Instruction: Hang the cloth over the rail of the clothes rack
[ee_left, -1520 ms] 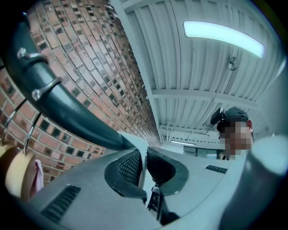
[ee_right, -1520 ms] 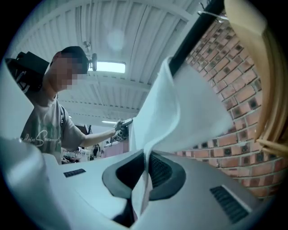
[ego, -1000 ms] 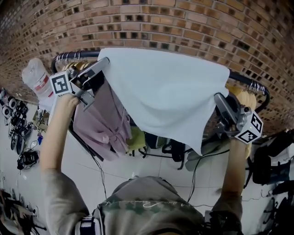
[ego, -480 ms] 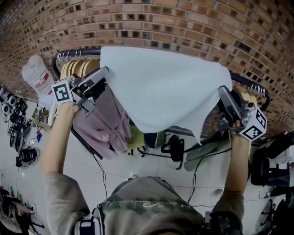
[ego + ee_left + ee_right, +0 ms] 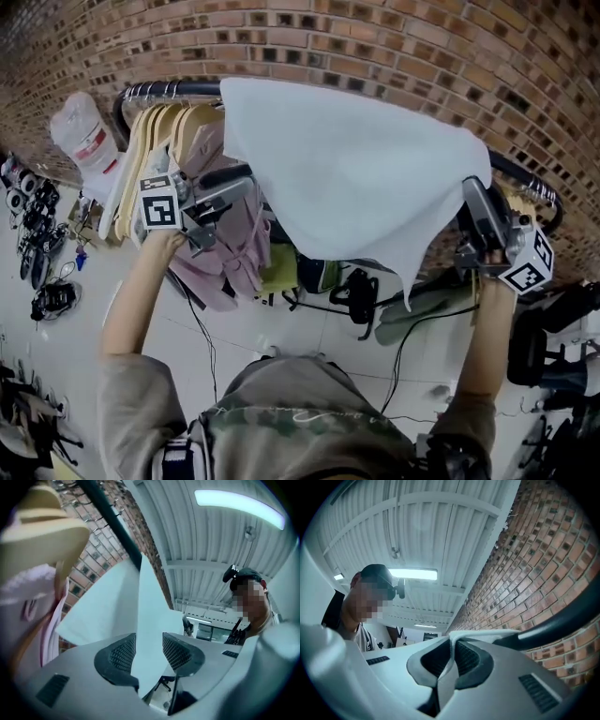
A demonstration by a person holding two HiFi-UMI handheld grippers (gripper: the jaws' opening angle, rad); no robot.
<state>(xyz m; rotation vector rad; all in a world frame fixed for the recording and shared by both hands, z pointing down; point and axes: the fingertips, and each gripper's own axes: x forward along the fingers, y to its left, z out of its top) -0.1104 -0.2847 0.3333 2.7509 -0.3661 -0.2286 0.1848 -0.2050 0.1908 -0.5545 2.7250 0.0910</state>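
Over the rail [image 5: 173, 91], the cloth [image 5: 356, 187] is hanging draped. Left tongs [image 5: 239, 183] have just been opening, freeing its edge, and are sinking lower. Right tongs [image 5: 472, 192] are clenching the far corner, so that release is probably coming next.

The left gripper [image 5: 239, 180] has dropped below the rail [image 5: 173, 91], its jaws just opening off the cloth [image 5: 356, 187], which hangs loose between them.
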